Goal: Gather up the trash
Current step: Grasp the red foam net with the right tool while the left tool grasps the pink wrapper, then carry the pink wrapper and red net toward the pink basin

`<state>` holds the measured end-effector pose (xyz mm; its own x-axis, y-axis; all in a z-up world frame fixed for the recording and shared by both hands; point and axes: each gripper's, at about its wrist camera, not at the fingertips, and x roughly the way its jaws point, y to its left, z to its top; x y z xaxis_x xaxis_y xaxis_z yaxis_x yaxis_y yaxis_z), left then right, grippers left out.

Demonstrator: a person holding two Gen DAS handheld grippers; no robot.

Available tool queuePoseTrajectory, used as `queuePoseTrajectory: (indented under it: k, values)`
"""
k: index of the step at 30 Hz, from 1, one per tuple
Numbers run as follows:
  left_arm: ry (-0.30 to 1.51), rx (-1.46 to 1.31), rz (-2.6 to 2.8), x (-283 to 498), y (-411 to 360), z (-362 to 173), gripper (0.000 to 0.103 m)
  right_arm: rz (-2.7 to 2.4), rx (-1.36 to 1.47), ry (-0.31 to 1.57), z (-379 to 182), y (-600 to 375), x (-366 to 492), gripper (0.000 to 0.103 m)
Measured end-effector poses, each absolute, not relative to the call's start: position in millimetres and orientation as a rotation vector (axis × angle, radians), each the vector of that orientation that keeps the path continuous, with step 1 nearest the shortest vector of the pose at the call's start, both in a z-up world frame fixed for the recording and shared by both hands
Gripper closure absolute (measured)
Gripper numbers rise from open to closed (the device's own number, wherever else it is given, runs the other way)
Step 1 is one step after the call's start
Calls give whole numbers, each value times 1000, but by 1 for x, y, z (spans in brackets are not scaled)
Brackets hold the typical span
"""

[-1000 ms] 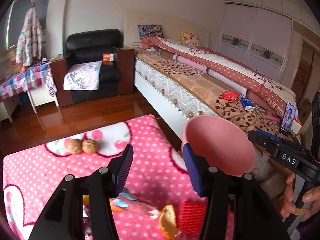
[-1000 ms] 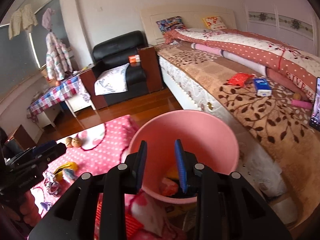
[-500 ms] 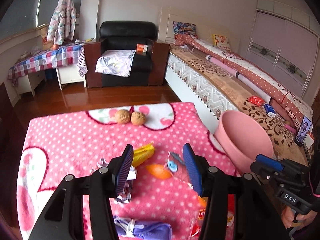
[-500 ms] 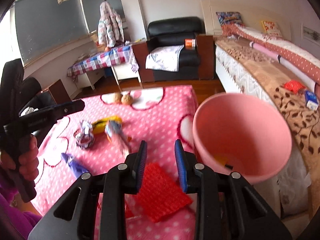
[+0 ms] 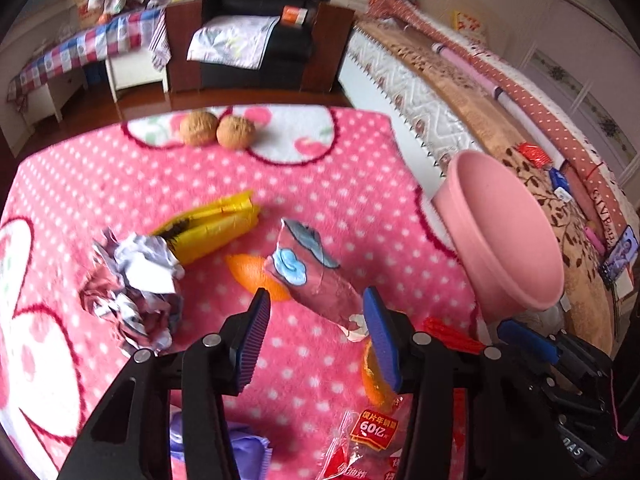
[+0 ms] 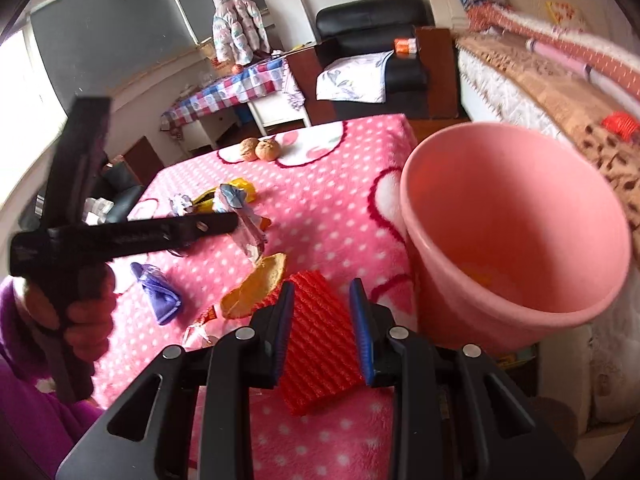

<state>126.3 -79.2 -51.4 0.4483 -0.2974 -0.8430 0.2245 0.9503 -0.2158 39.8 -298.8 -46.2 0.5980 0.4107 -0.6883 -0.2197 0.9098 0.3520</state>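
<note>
The left gripper (image 5: 316, 334) has its fingers closing around a pink wrapper (image 5: 316, 284) beside the bucket (image 5: 516, 240); the right gripper's (image 6: 322, 330) fingers straddle red netting (image 6: 320, 344), not yet pinching, each lining up trash for the bucket

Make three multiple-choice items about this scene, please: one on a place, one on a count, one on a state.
1. Where is the pink bucket?
A. At the edge of the table with the pink dotted blanket, on the bed's side
B. On the black armchair
C. On the checked table by the window

2. How many walnuts lie at the far end of the blanket?
A. One
B. Two
C. Four

3. What is between the blue pads of the right gripper?
A. A walnut, lifted
B. Nothing but bare floor
C. The red foam net, lying on the blanket, not yet pressed

Answers:
1 A: the bucket's rim stands beside the blanket's edge, with the bed behind it.
2 B: two round brown nuts sit side by side.
3 C: the net shows in the gap, with space left at each pad.
</note>
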Motion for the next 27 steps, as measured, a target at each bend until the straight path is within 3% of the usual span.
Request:
queuePoseTrajectory:
  k: [7,11,20,27]
  values:
    - [1094,-130,-275,133,-85,-66,68,445,205,909,-55,-298,49,74]
    - [1092,-145,-273,136,-87,-67,73,503,190,941,-59,-297,50,61]
    - [1080,-182,-263,138,-88,-70,74,557,133,977,-61,-294,51,61]
    - [1062,-163,-309,134,-92,-71,88,557,126,983,-63,-288,44,61]
